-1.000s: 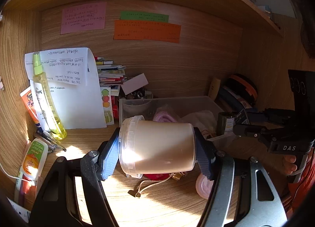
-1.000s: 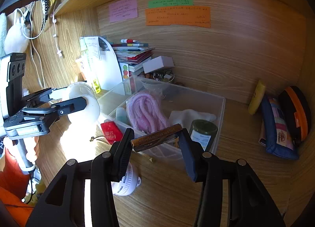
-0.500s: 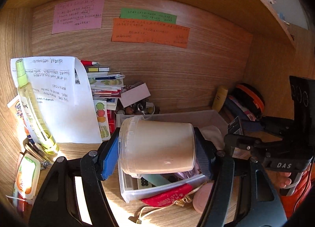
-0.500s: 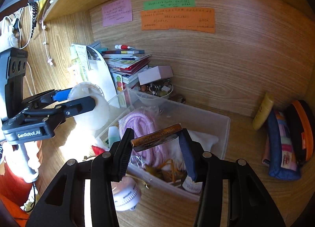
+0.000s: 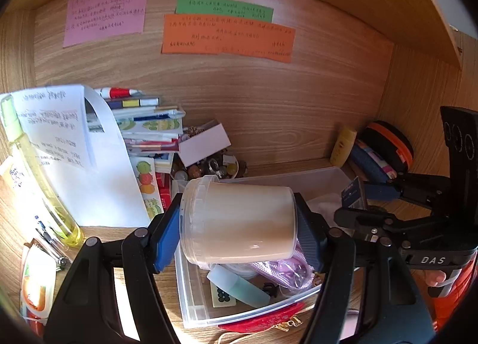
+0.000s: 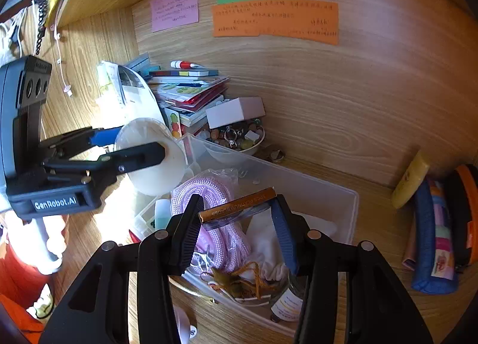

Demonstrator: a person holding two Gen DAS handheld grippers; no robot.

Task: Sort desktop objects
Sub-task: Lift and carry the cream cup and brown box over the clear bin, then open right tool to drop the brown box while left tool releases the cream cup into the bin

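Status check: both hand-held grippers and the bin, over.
Left hand-held gripper shut on cream tub, held sideways over clear bin. Right hand-held gripper shut on blade pack, over same bin. Bin crowded: purple rope, white cloth.

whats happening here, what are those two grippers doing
A person is sorting desk clutter with two handheld grippers. The left gripper is shut on a cream plastic tub, held sideways above the clear plastic bin. The right gripper is shut on a small bronze blade case, also above the bin, which already holds a pink rope and other small items. Neither item has been released yet.
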